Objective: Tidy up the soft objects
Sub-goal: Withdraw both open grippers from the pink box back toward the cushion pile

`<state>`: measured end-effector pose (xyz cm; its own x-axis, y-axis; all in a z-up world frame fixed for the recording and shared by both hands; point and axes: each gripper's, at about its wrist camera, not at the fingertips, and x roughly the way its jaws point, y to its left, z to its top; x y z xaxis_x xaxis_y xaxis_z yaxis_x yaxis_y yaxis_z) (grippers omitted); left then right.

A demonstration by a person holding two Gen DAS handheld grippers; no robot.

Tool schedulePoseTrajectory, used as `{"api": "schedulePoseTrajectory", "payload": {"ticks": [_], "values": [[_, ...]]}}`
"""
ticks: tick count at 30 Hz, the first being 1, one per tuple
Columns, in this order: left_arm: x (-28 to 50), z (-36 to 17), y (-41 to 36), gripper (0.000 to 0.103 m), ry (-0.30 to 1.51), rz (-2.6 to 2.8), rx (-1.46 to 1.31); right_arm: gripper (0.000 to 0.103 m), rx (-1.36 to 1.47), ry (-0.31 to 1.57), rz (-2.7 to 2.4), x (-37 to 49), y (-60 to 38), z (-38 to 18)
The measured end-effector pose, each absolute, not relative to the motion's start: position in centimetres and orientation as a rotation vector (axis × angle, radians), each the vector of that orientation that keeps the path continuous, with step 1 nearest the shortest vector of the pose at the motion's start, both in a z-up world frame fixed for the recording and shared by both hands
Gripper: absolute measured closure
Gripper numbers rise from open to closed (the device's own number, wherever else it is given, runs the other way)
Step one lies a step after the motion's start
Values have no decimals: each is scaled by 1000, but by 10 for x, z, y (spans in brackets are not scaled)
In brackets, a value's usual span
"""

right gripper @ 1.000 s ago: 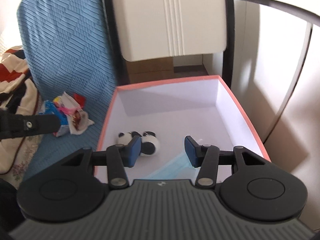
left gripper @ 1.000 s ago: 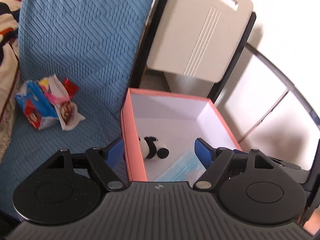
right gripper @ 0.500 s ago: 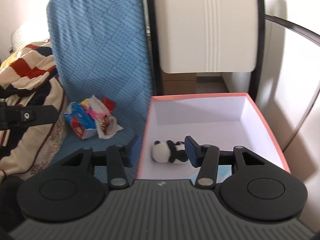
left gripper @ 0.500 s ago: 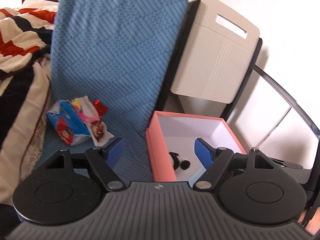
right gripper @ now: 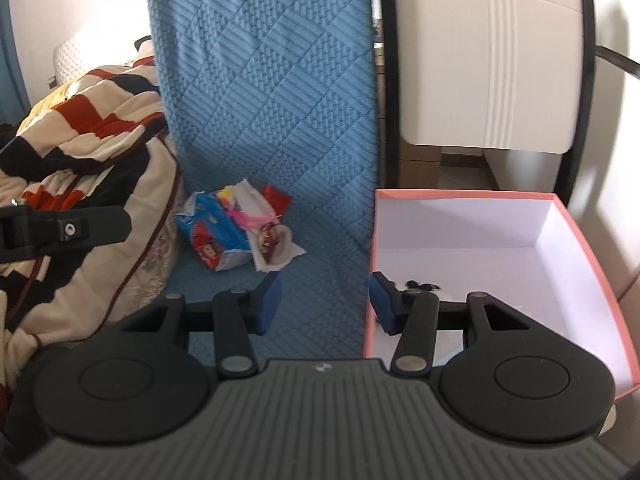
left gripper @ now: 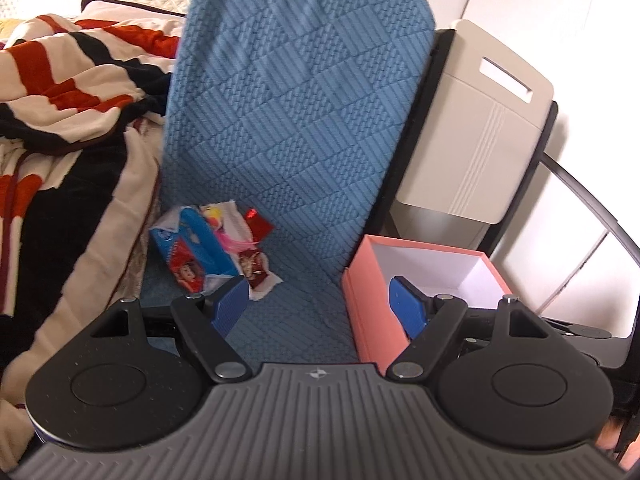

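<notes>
A pink box (left gripper: 372, 304) with a white inside stands at the right on the blue-covered seat. In the right wrist view the box (right gripper: 576, 236) holds a black-and-white panda plush (right gripper: 418, 283), mostly hidden behind a finger. A pile of soft packets and cloth (left gripper: 212, 252) lies on the seat to the left of the box; a blue tissue pack (right gripper: 216, 232) is part of it. My left gripper (left gripper: 320, 304) hangs open between the pile and the box, holding nothing. My right gripper (right gripper: 324, 300) is open and empty over the box's left wall.
A red, black and cream striped blanket (left gripper: 60, 100) is heaped at the left. The blue quilted cover (right gripper: 272, 80) runs up the chair back. A beige plastic panel (left gripper: 480, 132) in a black frame stands behind the box.
Both grippers have drawn back and up from the box, so the views have widened and swung left. The panda has slid out of the left view and behind a finger in the right view.
</notes>
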<state>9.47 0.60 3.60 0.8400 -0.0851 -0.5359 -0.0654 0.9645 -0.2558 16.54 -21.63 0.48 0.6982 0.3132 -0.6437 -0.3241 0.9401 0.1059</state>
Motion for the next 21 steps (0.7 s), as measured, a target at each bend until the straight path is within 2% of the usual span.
{"api": "schedulePoseTrajectory", "payload": {"ticks": [21], "values": [[68, -7, 54, 22, 606, 99, -274, 52, -55, 751, 409, 151, -159, -38]]}}
